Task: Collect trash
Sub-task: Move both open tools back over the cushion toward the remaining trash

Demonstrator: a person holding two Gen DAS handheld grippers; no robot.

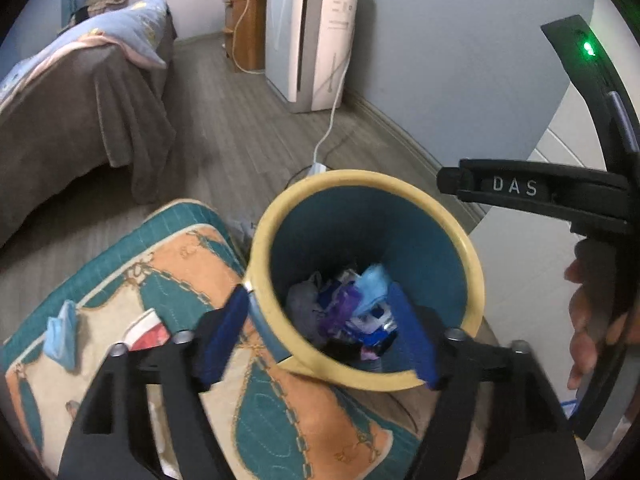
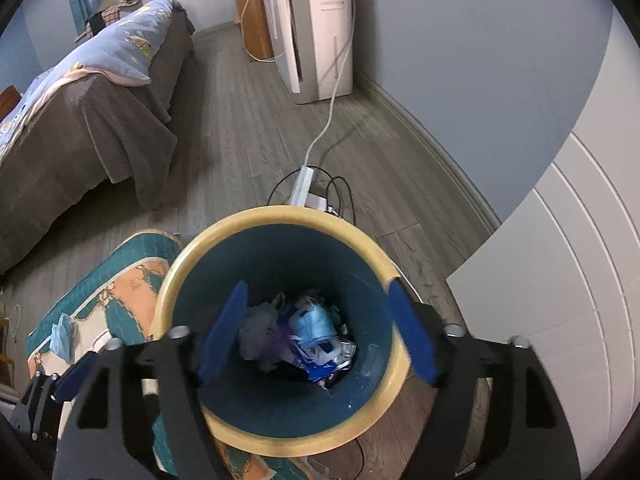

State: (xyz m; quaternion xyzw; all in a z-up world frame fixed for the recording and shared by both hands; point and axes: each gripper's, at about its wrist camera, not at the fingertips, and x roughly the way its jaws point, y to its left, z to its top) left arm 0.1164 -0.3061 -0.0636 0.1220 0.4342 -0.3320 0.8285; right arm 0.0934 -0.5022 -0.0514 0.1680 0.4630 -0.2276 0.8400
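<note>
A: Blue pads on both pairs of fingers. Left gripper (image 1: 320, 340): fingers spread wide, nothing between the pads; one pad outside the bin's wall, the other over its mouth. Right gripper (image 2: 316, 332): fingers equally wide apart, empty, both pads over the mouth.

B: Task items?

A: Trash (image 2: 300, 332) lies at the bottom of the bin (image 2: 280, 216), which is teal inside with a yellow rim: a light blue mask, purple and white scraps, a grey wad. One more blue face mask (image 1: 60, 334) sits on the patterned teal-and-orange cushion (image 1: 168, 256), just beside the bin on its left, with a red-and-white packet (image 1: 146, 330) near it.

B: Surroundings, obstructions?

A: White power strip (image 2: 304, 184) with black cables on the wood floor, just behind the bin; its white cord runs toward the white appliance (image 1: 312, 40) against the wall. Bed (image 1: 72, 100) with brown cover and blue quilt, well apart, left. White panelled door (image 2: 560, 280), right.

B: Legible text?

A: "DAS" on the right gripper's black body, seen in the left wrist view, with a hand (image 1: 588, 320) on it. Appliance markings too small to read.
</note>
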